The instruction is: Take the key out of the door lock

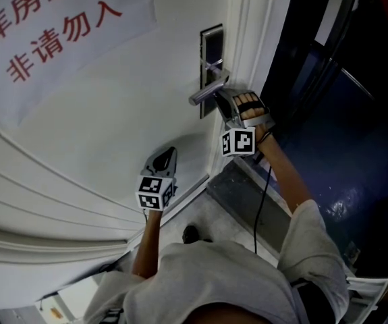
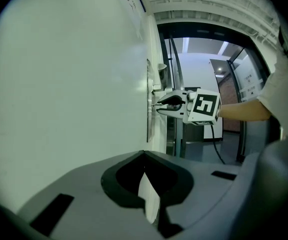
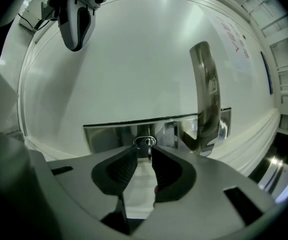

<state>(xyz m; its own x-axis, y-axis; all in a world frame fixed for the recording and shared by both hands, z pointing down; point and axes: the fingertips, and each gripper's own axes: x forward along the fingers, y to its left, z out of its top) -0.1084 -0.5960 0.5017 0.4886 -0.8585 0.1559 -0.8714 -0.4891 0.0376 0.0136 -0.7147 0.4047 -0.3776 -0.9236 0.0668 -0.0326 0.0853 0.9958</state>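
Note:
A slim metal key sticks out of the keyhole in the shiny lock plate, edge-on to the right gripper view. My right gripper is up against the plate, just under the lever handle. Its jaws stand a little apart with the key between the tips, close to the right pad, and no squeeze shows. In the left gripper view the right gripper points at the plate's edge. My left gripper hovers lower by the door face, shut and empty, its jaws meeting at the tips.
The white door carries a paper sign with red characters. The lever handle juts out right of the keyhole. The door frame and a dark open doorway lie to the right. A cable hangs from the right gripper.

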